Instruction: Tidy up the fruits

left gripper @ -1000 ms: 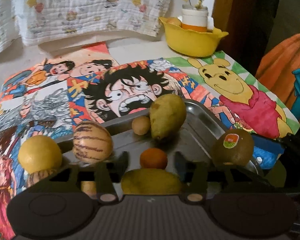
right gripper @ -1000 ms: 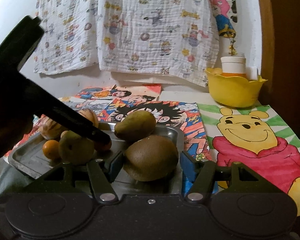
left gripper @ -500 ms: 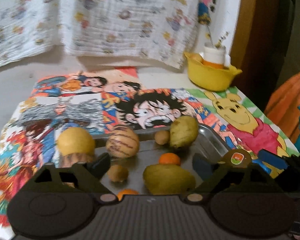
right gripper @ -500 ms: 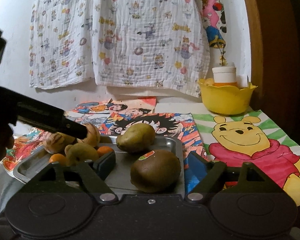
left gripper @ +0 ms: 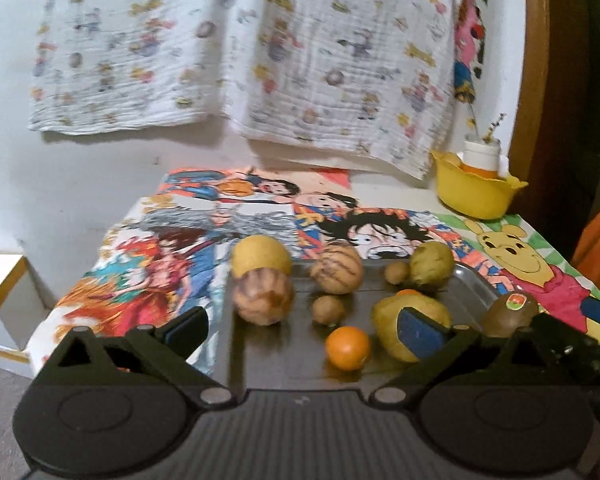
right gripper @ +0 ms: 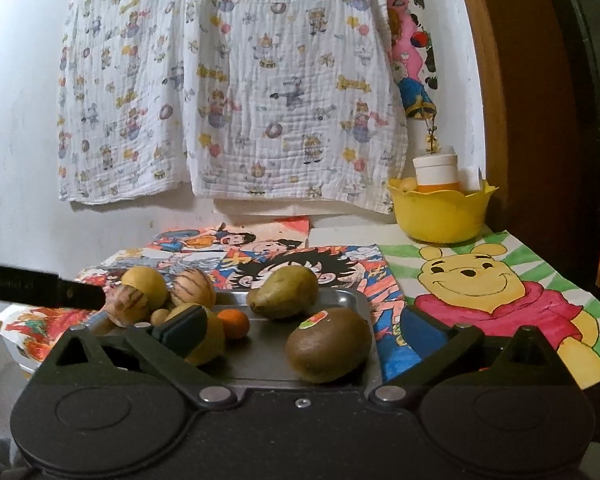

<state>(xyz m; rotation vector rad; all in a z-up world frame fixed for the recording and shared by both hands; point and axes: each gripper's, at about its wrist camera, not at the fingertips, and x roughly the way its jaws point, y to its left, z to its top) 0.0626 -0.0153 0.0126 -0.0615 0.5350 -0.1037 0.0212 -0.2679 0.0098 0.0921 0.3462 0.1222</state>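
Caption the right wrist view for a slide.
Right gripper opening before a stickered kiwi on a metal tray of fruit, yellow bowl behind.

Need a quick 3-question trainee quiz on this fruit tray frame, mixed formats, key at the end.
1. True or false: the brown kiwi with a sticker lies inside the yellow plastic bowl.
2. Which fruit sits nearest the small round orange fruit on the flat metal tray? A) the yellow-green pear B) the large round yellow fruit C) the far green pear
3. Fill in: the right claw is ____, gripping nothing.

Key: 1 false, the kiwi lies on the tray. 2 A. 3 open, its jaws opening with the kiwi between them untouched.
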